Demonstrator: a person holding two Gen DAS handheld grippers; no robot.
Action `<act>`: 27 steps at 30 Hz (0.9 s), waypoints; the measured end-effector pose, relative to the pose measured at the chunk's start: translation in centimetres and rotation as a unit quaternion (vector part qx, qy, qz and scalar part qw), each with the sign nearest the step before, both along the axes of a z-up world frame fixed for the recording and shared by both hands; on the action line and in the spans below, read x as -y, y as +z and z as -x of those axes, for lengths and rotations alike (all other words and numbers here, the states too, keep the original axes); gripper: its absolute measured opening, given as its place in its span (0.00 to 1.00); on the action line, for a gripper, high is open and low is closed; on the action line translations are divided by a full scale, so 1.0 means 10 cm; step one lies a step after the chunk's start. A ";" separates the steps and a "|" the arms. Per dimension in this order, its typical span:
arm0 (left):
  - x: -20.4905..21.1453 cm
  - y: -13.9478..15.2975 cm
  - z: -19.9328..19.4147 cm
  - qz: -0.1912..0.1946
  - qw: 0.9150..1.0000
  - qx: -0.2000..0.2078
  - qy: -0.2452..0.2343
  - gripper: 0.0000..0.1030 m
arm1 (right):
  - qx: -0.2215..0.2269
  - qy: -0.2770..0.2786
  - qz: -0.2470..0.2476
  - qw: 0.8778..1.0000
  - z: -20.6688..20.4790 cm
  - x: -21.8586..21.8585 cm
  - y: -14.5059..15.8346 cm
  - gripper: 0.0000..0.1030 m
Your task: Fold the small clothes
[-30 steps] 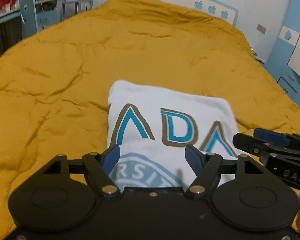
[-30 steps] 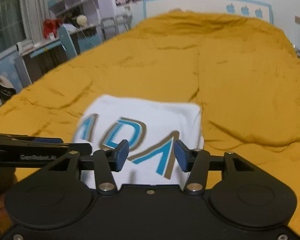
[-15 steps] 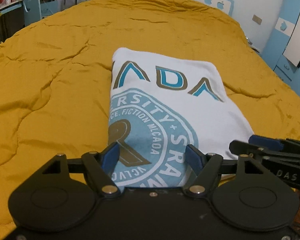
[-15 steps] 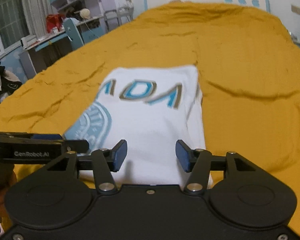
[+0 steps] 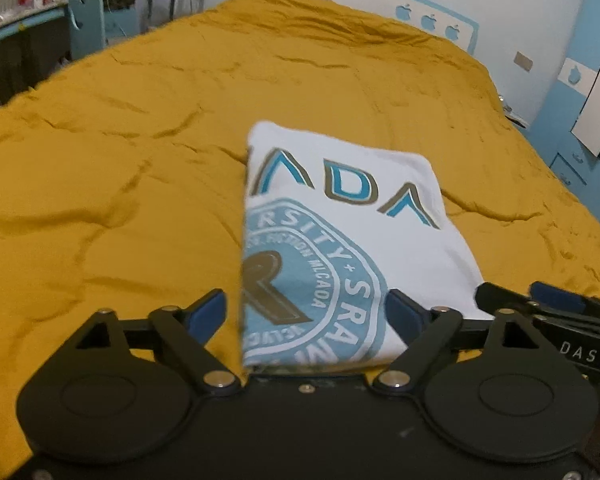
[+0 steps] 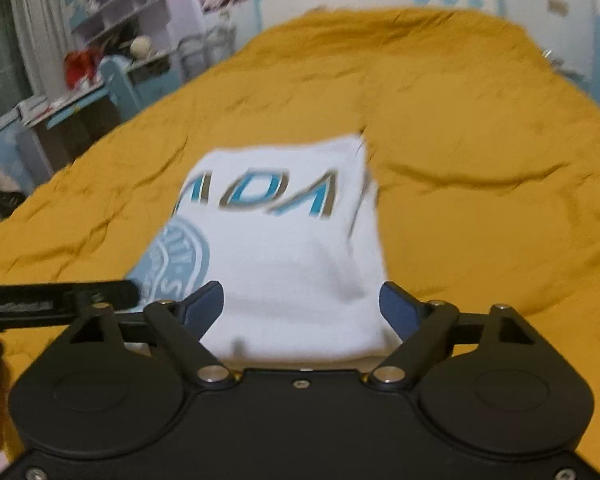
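Ahead of my claw: a wrinkled mustard-yellow bedspread (image 5: 180, 140). Beyond it, a white headboard with blue apple shapes (image 5: 428, 22). Far left, a cluttered blue-edged desk (image 6: 72, 104).

A white T-shirt (image 5: 352, 240) lies folded into a narrow oblong, flat on the mustard-yellow bedspread (image 5: 120, 168), about midway across it and at the end farthest from the headboard. Its printed side faces up: blue letters edged in brown reading "ADA" run across the end nearer the headboard, and a pale blue round seal with a brown figure sits below them. Along one long side a second layer seems to peep out, though blur hides the detail.
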State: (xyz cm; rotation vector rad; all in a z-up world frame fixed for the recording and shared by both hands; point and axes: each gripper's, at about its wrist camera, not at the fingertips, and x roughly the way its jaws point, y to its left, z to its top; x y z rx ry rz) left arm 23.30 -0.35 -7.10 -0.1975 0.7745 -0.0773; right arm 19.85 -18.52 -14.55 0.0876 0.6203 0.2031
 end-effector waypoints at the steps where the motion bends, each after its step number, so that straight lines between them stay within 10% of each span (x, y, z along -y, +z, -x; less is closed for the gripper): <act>1: 0.00 0.07 0.08 -0.006 1.000 0.008 0.003 1.00 | 0.005 0.000 0.007 1.000 0.07 -0.01 0.06 0.92; 27: -0.04 0.84 1.81 -0.035 0.998 0.041 0.034 1.00 | 0.012 0.001 0.021 1.000 1.49 0.00 0.82 1.00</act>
